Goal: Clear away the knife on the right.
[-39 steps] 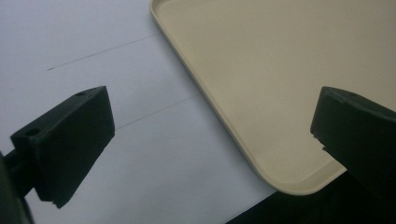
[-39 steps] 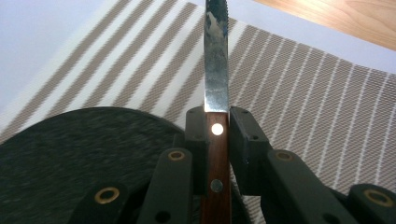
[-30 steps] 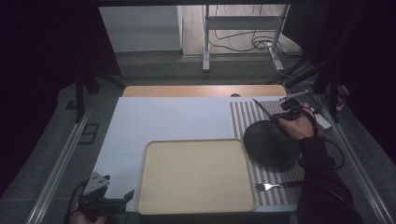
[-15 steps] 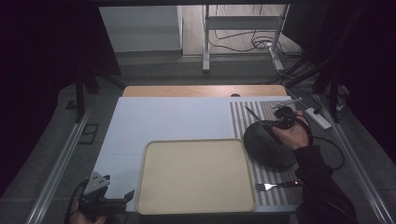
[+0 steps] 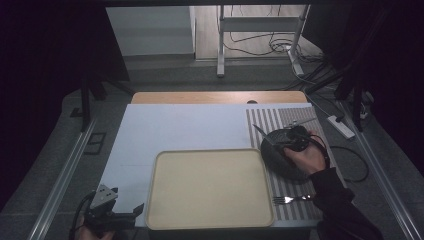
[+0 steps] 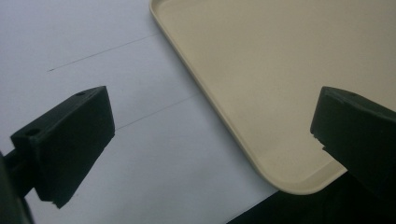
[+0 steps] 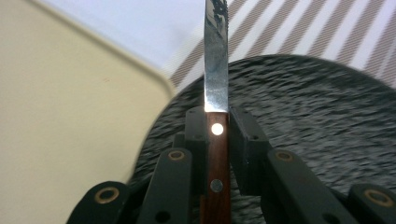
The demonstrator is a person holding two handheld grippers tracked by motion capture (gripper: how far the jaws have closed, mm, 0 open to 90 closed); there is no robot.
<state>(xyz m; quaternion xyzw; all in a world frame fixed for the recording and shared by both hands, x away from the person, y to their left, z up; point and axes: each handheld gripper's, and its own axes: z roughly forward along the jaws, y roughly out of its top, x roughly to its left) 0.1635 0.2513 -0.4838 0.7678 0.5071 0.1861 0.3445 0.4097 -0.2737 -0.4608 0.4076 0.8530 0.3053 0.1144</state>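
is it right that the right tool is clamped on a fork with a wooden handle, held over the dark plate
Not quite. The right tool is clamped on a knife, not a fork; the right gripper view shows its blade and wooden handle. It is over the dark plate, as you say.

Dim room, cabled grey floor [image 5: 260, 75]
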